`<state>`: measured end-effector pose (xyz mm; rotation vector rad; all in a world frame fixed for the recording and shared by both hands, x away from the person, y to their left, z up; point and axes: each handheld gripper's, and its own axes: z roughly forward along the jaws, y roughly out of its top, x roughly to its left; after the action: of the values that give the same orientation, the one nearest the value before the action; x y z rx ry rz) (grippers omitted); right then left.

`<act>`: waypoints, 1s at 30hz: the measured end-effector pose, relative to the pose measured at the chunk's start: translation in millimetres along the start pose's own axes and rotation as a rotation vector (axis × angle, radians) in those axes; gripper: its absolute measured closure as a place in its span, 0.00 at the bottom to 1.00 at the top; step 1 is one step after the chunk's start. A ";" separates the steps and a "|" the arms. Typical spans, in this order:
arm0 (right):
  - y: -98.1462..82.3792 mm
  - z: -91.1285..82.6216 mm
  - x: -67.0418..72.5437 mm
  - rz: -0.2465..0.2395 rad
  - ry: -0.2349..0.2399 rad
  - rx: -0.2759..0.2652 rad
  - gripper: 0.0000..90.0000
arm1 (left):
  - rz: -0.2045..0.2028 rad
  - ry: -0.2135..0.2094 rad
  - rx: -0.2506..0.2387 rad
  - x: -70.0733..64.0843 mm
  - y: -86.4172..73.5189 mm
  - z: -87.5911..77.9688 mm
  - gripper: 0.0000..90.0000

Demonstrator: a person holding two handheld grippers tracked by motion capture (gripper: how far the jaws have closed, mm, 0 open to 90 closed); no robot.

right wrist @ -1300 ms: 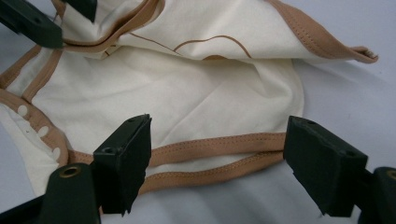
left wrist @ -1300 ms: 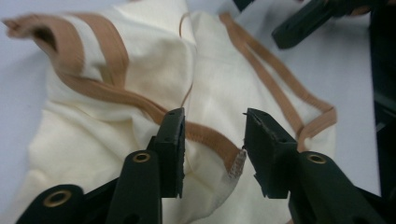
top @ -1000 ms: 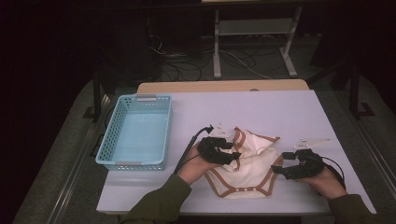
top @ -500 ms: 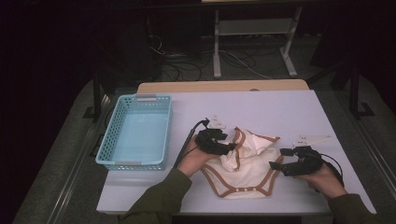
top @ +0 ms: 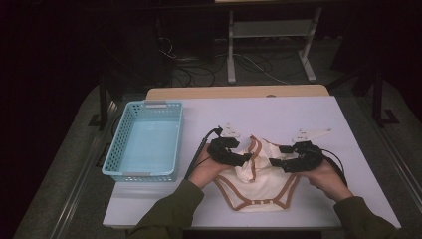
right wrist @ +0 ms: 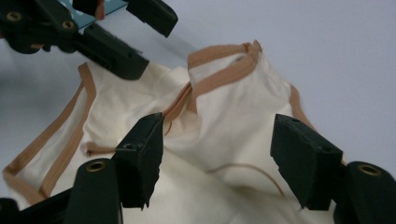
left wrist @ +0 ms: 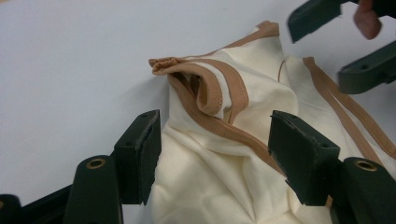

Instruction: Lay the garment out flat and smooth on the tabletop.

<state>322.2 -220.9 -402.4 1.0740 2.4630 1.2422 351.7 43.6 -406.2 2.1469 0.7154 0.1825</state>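
Note:
A cream baby bodysuit [top: 255,185] with tan trim lies rumpled on the white table [top: 298,114]. My left gripper [top: 243,159] rests over its left shoulder. Its jaws have just been opening, and in the left gripper view they [left wrist: 215,140] stand apart with bunched cloth [left wrist: 219,135] lying between them, not pinched. My right gripper [top: 278,159] hovers at the garment's right shoulder. Its jaws [right wrist: 217,149] have just been closing but still stand wide, with a raised fold of trimmed cloth [right wrist: 233,102] between them, untouched by the pads.
A light blue plastic basket [top: 112,149] stands at the table's left with nothing in it. Cables trail from both grippers. Beyond the far table edge are a wooden ledge, a metal stand [top: 231,50] and floor cables in the dark.
The right gripper has moved inward and away from the person, up onto the garment's right shoulder. The left gripper stays in place and its jaws stand wider.

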 end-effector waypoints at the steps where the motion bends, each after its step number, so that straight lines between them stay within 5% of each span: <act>1: 2.9 3.5 0.3 -0.001 -0.002 0.003 0.39 | -0.001 0.000 0.000 -0.1 -0.1 0.0 0.38; 9: 15.3 28.3 0.0 -0.014 -0.016 0.041 0.44 | -0.002 0.001 0.000 0.2 -1.1 -0.4 0.38; 18: 12.8 34.4 -12.2 0.021 -0.053 0.076 0.91 | 0.007 -0.008 -0.001 -4.8 -0.4 1.9 0.38; 30: -5.0 21.0 -24.0 0.083 -0.065 0.093 0.94 | 0.014 -0.024 0.008 -13.1 3.6 9.3 0.39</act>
<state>346.3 -225.8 -423.2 1.2318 2.4721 1.1050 345.9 28.3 -407.7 2.1585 0.6890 0.1616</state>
